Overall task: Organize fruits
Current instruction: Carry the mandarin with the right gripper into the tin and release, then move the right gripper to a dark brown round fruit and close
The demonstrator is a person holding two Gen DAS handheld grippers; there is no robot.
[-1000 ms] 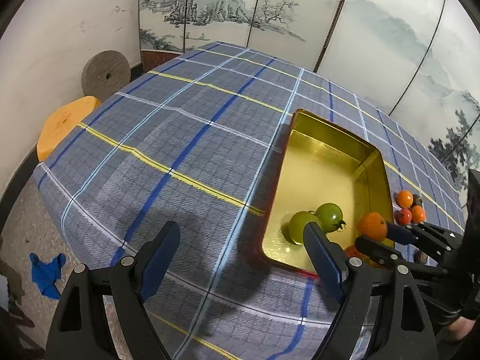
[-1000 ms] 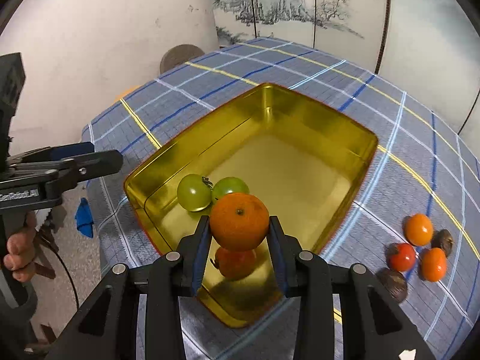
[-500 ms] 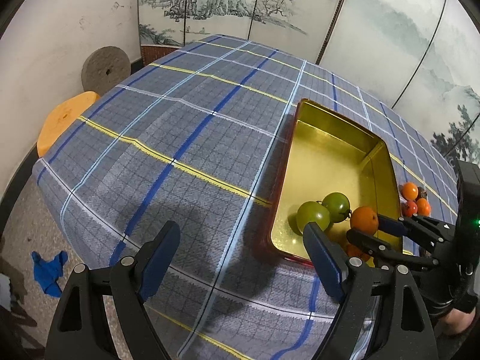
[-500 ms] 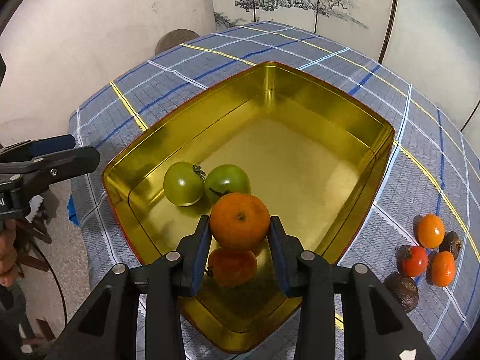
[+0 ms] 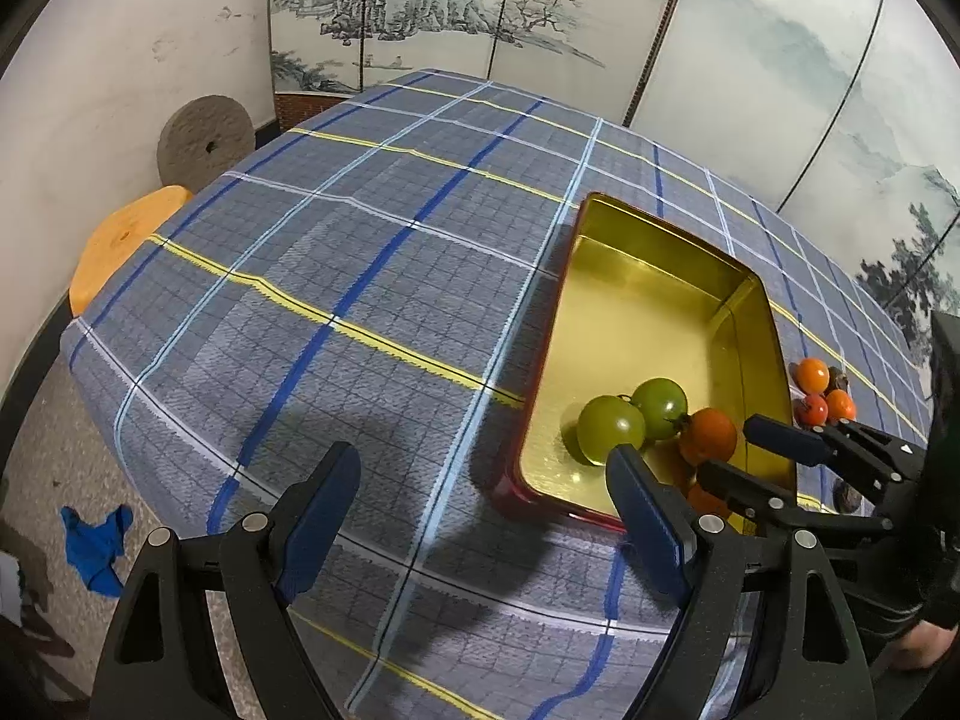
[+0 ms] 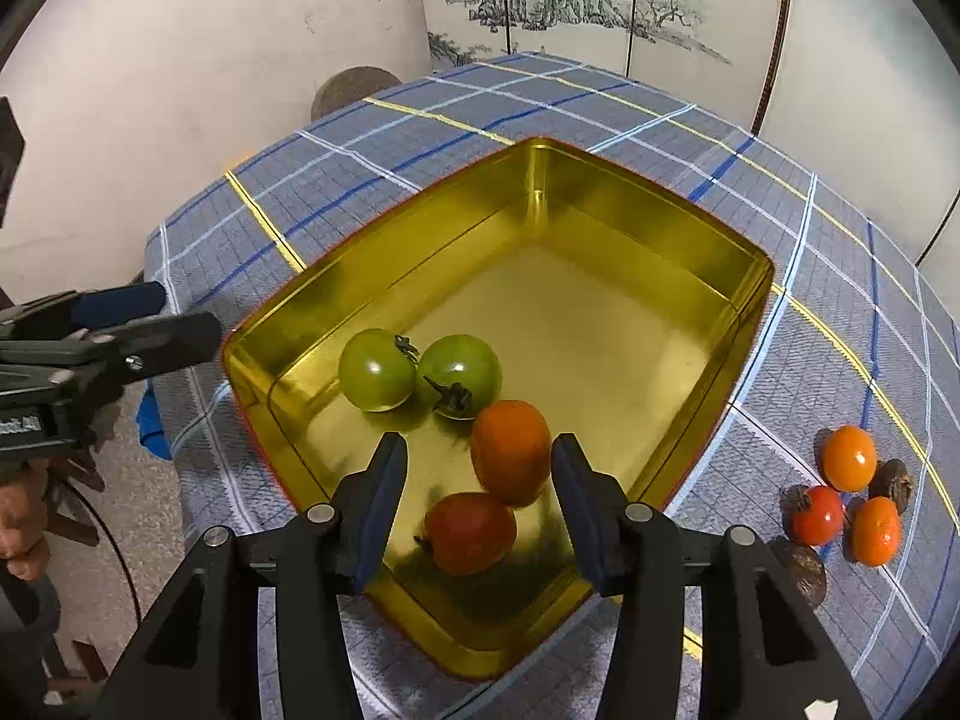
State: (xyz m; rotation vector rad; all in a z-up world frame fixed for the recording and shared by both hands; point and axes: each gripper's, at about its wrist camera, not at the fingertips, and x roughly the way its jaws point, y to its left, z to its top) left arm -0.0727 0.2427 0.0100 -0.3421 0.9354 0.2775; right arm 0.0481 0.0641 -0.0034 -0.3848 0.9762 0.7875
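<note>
You get even, fairly bright indoor light, soft gripper shadows on the tablecloth (image 5: pixel 372 324), glare inside the gold tin (image 6: pixel 600 324), strong fisheye bending, black corners, motion-blurred orange fruit (image 6: pixel 510 450).

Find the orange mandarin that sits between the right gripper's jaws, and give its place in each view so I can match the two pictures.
Left wrist view: the orange mandarin lies right of centre, inside the gold tin, beside the two green tomatoes.
Right wrist view: the mandarin lies low and central, between the opening jaws and free of both.
Shared landmark: the two green tomatoes touch it in both views.
</note>
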